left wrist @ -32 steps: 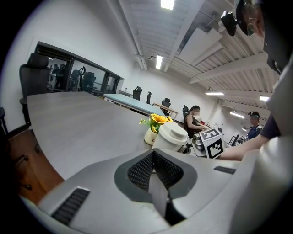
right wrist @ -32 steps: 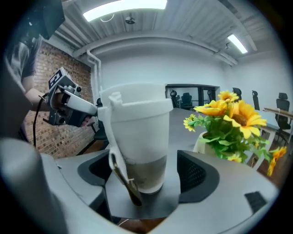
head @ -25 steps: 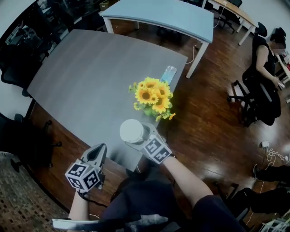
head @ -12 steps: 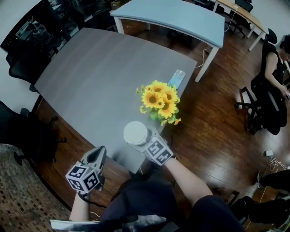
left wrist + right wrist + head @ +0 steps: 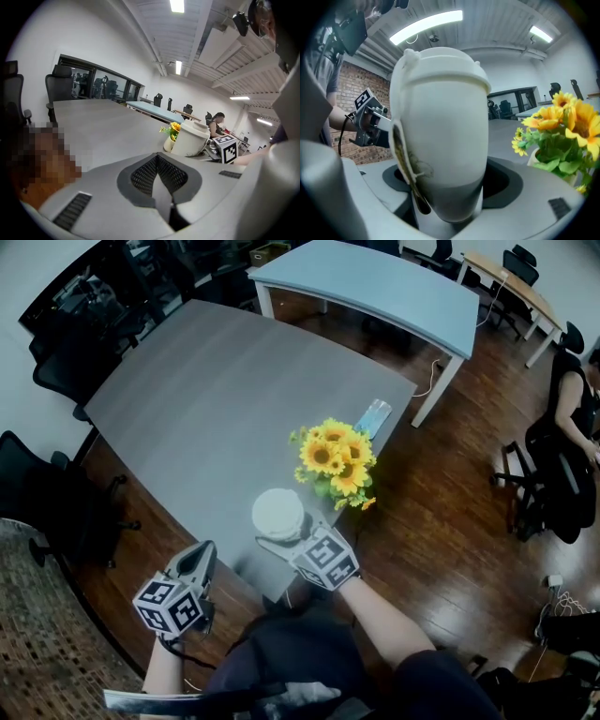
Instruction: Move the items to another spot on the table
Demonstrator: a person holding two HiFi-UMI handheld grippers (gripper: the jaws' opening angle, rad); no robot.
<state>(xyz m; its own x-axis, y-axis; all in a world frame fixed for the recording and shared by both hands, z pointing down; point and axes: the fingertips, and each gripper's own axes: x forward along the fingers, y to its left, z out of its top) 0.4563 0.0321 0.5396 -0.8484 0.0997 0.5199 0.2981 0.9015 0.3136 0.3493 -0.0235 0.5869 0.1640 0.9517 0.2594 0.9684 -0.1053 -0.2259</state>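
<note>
though it looks light enough for one claw, the white round-bellied lidded jar (image 5: 278,514) seems smooth, stiff and breakable, and its lid may sit loose, so low round the belly is the place to hold it. the right gripper (image 5: 280,536) has just been closing its jaws and grips it there, lower middle of the head view, near the grey table's (image 5: 187,399) edge. the left gripper (image 5: 199,559) is closed and empty. i count one jar, one bunch of yellow sunflowers (image 5: 337,457), one clear glass (image 5: 373,415).

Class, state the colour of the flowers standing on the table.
Yellow sunflowers with green leaves, clearest in the head view.
</note>
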